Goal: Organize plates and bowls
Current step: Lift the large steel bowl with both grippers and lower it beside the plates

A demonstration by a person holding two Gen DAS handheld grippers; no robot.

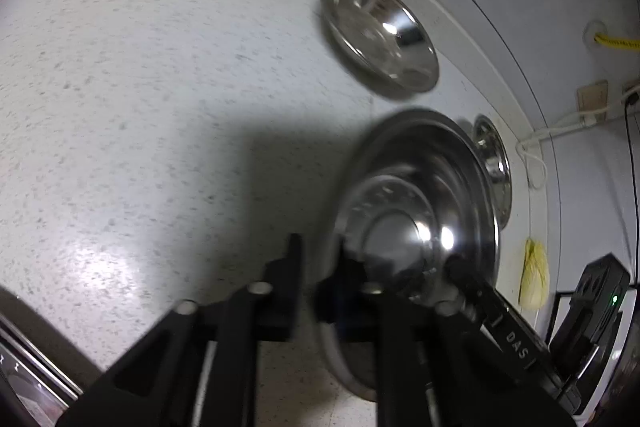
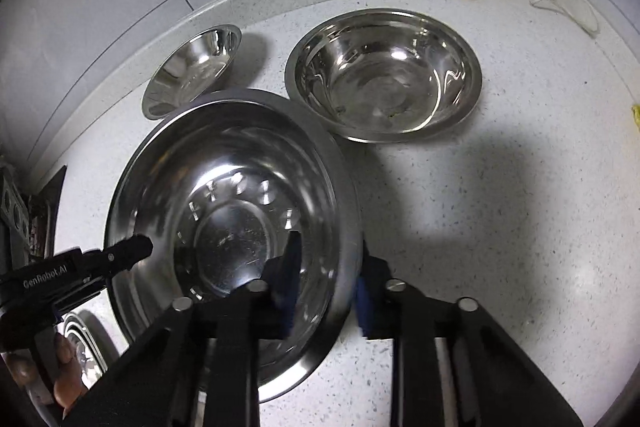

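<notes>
The right gripper [image 2: 326, 267] pinches the right rim of the large steel bowl [image 2: 224, 211], 1 finger inside, 1 outside. The left gripper [image 1: 318, 259] pinches its opposite rim the same way. The bowl sits on the speckled counter [image 2: 500, 227]. Behind it stand a deep steel bowl [image 2: 384, 75], touching its rim, and a shallow steel dish [image 2: 192, 71] near the wall

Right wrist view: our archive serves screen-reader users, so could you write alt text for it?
The right gripper has its jaws closed on the near rim of a large round stainless-steel basin on a speckled white countertop. The left gripper meets the opposite rim; two smaller steel bowls sit behind.
</notes>
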